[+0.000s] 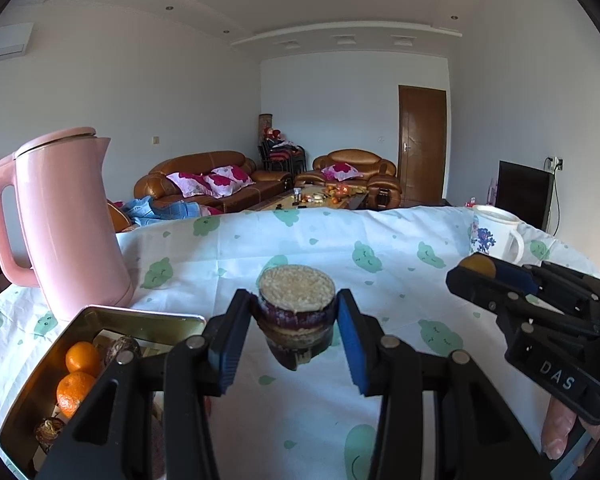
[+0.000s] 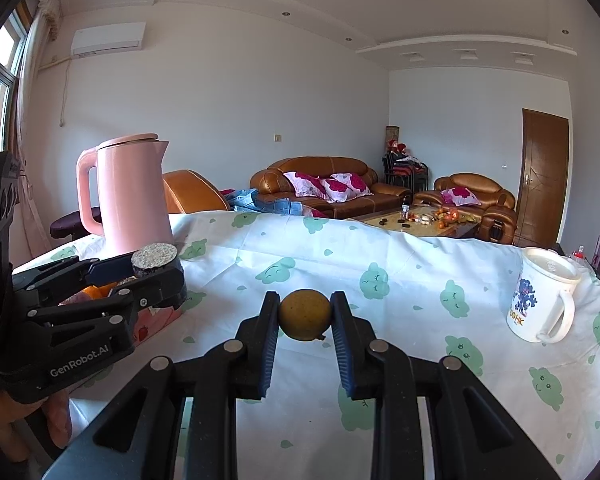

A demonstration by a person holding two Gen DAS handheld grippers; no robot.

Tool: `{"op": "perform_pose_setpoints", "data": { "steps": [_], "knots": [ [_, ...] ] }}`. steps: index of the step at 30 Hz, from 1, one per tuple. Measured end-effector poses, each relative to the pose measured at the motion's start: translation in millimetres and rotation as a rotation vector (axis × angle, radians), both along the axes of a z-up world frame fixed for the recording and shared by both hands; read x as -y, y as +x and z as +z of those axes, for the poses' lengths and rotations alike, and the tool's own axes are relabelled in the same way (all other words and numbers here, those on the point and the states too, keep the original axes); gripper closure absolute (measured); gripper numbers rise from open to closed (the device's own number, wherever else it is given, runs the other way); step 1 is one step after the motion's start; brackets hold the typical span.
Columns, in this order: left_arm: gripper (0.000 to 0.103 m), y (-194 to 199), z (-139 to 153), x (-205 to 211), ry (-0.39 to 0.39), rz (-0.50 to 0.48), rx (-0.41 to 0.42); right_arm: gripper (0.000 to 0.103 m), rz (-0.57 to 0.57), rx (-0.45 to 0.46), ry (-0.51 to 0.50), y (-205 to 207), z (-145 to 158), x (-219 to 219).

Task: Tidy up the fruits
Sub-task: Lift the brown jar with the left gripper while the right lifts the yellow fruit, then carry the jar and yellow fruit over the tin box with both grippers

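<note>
Left wrist view: left gripper fingers pinch a round purple fruit with a pale cut top, held above the tabletop — a metal tin holding oranges sits lower left, beside the pink kettle. Right wrist view: right gripper fingers pinch a small yellow-brown fruit above the tabletop — white mug well off to the right.
</note>
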State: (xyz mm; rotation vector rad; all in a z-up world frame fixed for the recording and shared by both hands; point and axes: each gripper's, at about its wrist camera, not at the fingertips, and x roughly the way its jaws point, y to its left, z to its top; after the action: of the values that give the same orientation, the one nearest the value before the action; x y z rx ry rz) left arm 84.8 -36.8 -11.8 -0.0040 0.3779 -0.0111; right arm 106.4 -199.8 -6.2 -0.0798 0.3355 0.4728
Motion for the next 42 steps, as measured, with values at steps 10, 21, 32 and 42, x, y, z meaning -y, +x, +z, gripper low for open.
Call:
{"op": "perform_pose_setpoints", "data": {
  "steps": [10, 21, 32, 42],
  "knots": [
    [0.058, -7, -2, -12, -0.027, -0.001, -0.023, 0.075, 0.025, -0.014, -0.026, -3, -1, -14],
    [0.058, -21, -4, -31, -0.049, 0.013, -0.032, 0.075, 0.084, -0.022, -0.035, -14, -2, -37],
    [0.058, -32, -6, -46, -0.035, 0.034, -0.041, 0.075, 0.141, -0.022, -0.052, -26, 2, -61],
    [0.058, -44, -5, -62, -0.03, 0.053, -0.041, 0.075, 0.188, -0.024, -0.072, -32, 4, -83]
  ]
}}
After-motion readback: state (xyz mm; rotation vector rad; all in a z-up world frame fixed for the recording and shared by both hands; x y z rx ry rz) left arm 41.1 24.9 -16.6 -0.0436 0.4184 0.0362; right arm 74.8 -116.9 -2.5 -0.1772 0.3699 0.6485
